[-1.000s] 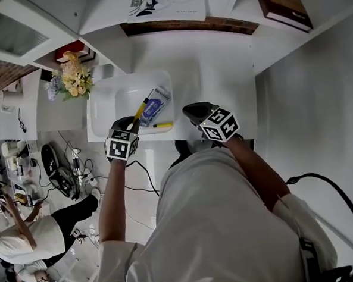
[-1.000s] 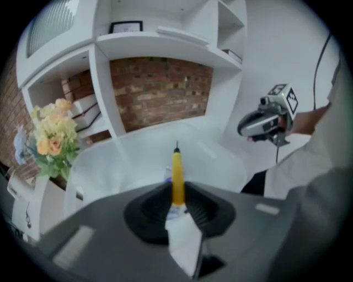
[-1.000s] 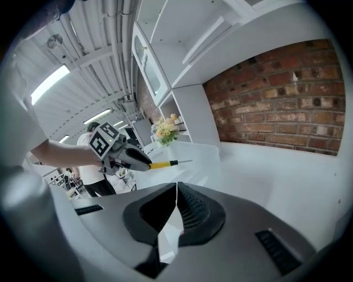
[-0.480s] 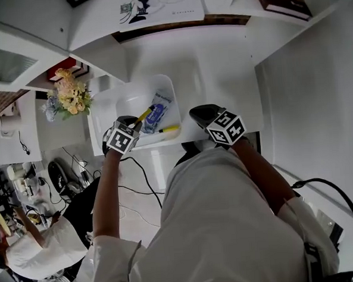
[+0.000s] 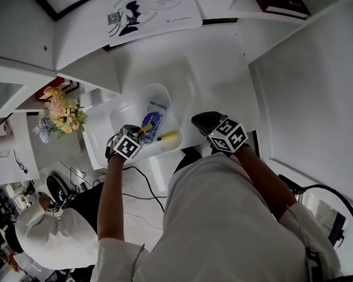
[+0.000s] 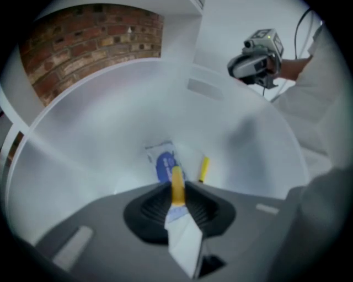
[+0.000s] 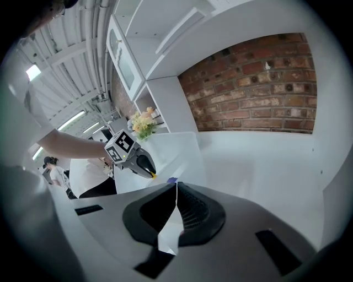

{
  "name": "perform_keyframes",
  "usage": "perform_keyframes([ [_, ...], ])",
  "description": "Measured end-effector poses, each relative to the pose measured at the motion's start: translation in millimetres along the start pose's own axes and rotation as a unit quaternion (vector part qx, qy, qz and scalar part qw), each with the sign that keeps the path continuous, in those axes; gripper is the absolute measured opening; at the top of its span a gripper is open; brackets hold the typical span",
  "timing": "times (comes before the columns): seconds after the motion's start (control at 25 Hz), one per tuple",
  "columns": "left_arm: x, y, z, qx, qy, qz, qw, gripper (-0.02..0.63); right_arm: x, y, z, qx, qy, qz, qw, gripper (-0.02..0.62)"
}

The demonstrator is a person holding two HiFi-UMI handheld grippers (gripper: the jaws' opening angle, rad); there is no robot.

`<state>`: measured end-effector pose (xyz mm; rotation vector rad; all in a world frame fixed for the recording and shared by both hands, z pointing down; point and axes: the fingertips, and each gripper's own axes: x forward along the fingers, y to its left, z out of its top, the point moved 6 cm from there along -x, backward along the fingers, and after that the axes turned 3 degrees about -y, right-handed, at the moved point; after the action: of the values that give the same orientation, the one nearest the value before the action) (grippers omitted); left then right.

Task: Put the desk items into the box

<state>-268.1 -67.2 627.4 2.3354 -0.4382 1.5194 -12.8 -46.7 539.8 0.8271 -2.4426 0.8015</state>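
Two tongs were out in front of me at the near edge of the tabletop [image 5: 214,75]. My left tongs [image 5: 139,134] were clamped on a yellow pen [image 6: 177,186]. Its yellow end stuck out past the tips and pointed over the near part of the box [image 5: 116,115], just left of centre in the head view. My right tongs [image 7: 175,190] were pressed together with nothing between them. They sat right of centre in the head view, just beside the box and outside its rim.

Beyond the held pen, a second yellow pen [image 6: 203,168] lay on the bottom of the box, toward its near right side. A blue-and-white packet [image 6: 164,162] lay flat just left of it and a little farther in. I could not tell whether the two touched.

Farther off, a bunch of flowers [image 5: 58,112] stood at the left of the head view, beyond the box's left end. A brick wall [image 7: 259,82] backed the tabletop in the upper right of the right gripper view.
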Motion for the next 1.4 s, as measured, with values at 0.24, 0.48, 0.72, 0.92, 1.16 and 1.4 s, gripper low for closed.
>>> perform_keyframes([
  [0.24,3.4,3.3,-1.2,0.002,-0.009,-0.003,1.0,0.108,8.0,3.7,-3.5,0.008,0.009,0.003,1.0,0.003],
  [0.48,-6.0,8.3,-2.2,-0.001,-0.01,0.01,0.9999,0.12,14.1,4.0,-2.1,0.008,0.009,0.008,1.0,0.003],
  [0.72,-30.0,11.1,10.9,-0.016,-0.051,0.05,0.9973,0.118,12.9,8.3,-1.0,0.002,0.003,0.011,1.0,0.003],
  [0.92,-53.7,8.0,27.4,-0.038,-0.1,0.081,0.991,0.113,6.4,11.9,-0.7,-0.002,-0.001,0.005,1.0,0.003],
  [1.16,-72.3,-5.6,32.3,-0.077,-0.147,0.117,0.9791,0.043,-2.1,14.9,-4.0,-0.004,-0.005,-0.003,1.0,0.003],
  [1.4,-88.5,-27.5,29.0,-0.16,-0.215,0.149,0.9518,0.005,-9.8,18.3,0.0,-0.007,-0.025,-0.003,1.0,0.003],
])
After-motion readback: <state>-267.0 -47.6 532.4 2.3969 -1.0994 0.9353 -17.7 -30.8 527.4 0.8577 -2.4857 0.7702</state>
